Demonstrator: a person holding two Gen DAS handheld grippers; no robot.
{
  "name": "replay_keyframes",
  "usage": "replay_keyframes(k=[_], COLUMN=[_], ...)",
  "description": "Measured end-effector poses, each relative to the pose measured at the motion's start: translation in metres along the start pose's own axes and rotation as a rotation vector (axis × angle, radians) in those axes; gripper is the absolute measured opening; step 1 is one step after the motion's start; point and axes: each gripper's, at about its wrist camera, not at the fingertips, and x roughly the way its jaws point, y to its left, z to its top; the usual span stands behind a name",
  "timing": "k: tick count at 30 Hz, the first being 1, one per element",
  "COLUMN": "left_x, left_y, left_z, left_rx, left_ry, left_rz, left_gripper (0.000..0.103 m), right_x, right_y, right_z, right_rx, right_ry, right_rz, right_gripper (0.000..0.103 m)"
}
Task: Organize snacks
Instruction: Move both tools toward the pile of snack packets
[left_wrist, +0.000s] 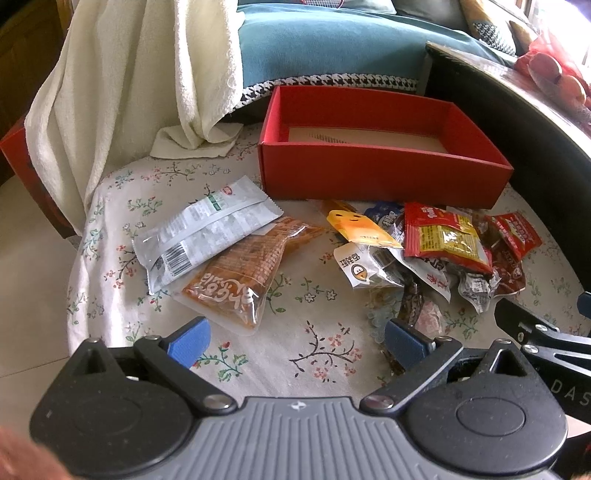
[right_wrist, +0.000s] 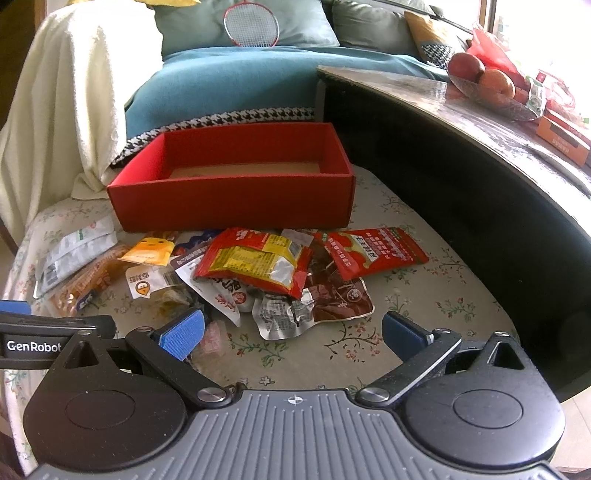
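Note:
An open red box (left_wrist: 380, 177) stands at the back of the floral-cloth table (left_wrist: 303, 295); it also shows in the right wrist view (right_wrist: 232, 206). Its brown floor looks bare. In front lie a silver packet (left_wrist: 207, 232), an orange clear packet (left_wrist: 243, 273) and a heap of small snack packets (left_wrist: 439, 247), with a red-yellow packet (right_wrist: 255, 262) and a red packet (right_wrist: 373, 251) on top. My left gripper (left_wrist: 295, 343) is open and empty, low over the cloth before the packets. My right gripper (right_wrist: 291, 332) is open and empty just before the heap.
A cream towel (left_wrist: 122, 92) hangs at the left and a teal sofa (left_wrist: 325, 44) is behind the box. A dark table (right_wrist: 461, 155) with a fruit bowl (right_wrist: 487, 88) borders the right side. The right gripper's arm (left_wrist: 546, 336) shows at the left view's right edge.

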Motion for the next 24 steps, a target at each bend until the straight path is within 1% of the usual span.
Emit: replay_keyframes(k=[13,24], left_x=[0.0005,0.0008], left_y=[0.0007,0.0013], left_z=[0.0005,-0.0001], left_rx=[0.005,0.013], left_ry=[0.005,0.004], left_rz=[0.009,0.020], left_gripper=[0.096,0.095], right_x=[0.0028,0.0072], right_y=[0.0016,0.0022], right_z=[-0.0004,-0.0005], right_rx=[-0.012,-0.008], right_ry=[0.019,0.050], right_rz=[0.011,0.037], right_gripper=[0.103,0.103])
